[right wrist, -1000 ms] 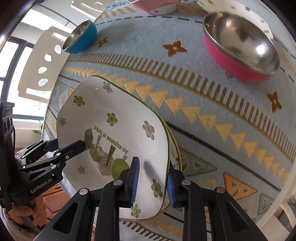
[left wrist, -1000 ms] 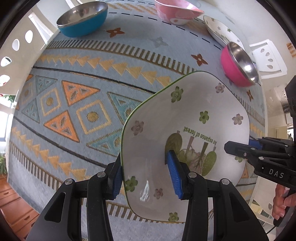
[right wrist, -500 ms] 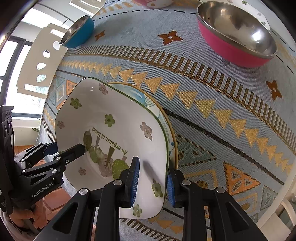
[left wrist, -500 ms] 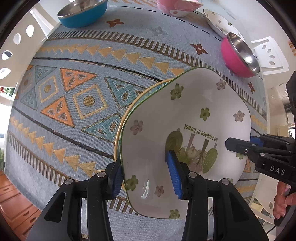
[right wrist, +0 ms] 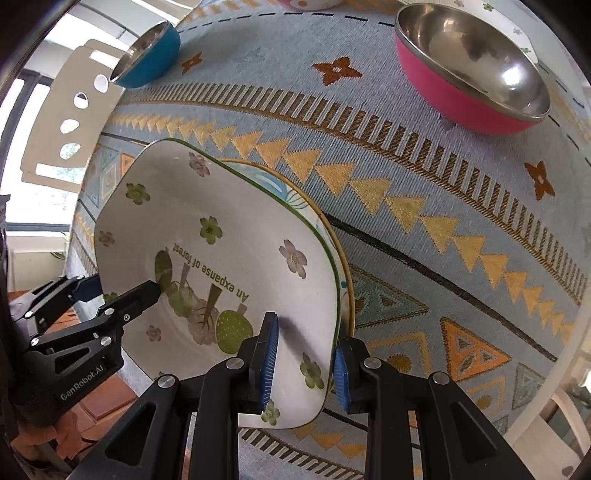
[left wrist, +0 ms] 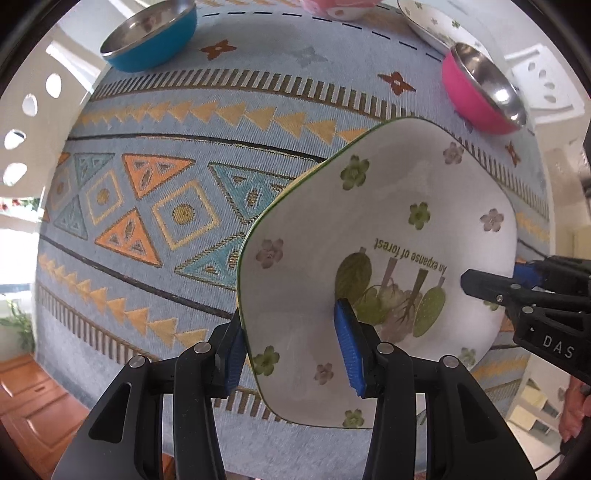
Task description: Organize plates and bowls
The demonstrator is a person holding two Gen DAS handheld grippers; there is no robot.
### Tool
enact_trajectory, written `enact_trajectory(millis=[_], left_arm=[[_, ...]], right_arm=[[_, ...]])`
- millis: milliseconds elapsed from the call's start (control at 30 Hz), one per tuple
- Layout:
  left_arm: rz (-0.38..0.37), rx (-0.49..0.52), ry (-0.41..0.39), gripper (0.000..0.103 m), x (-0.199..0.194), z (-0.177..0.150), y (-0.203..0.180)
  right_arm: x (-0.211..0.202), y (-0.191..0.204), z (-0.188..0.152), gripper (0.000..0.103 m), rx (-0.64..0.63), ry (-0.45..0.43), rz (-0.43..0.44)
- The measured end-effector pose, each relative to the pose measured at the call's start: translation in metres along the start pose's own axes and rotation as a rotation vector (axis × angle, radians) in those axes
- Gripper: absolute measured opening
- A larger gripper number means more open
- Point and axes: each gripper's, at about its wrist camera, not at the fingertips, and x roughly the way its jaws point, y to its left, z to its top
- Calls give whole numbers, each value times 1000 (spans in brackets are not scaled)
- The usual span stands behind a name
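A white squarish dish with a green rim, flower prints and the words "An expanse of forest" is held from both sides. My left gripper is shut on its near-left rim, one blue pad inside and one outside. My right gripper is shut on the opposite rim of the white dish. Each gripper also shows in the other's view: the right gripper and the left gripper. Under the dish lies a yellow-rimmed plate, of which only an edge shows.
On the patterned blue tablecloth stand a blue steel bowl at the far left, a pink steel bowl at the far right, a pink ceramic bowl and another floral plate at the back. White chairs stand round the table.
The white dish has shifted a little over the yellow-rimmed plate, so more of that plate's edge shows in the right wrist view. Both grips are unchanged.
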Motion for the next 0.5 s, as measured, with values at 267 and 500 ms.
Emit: enact_trajectory(millis=[267, 500], left_arm=[[28, 32, 20, 41, 0, 6, -6], [45, 39, 24, 43, 0, 12, -2]], right_arm=[[2, 10, 5, 27, -3, 12, -33], [3, 16, 8, 27, -21, 8, -37]])
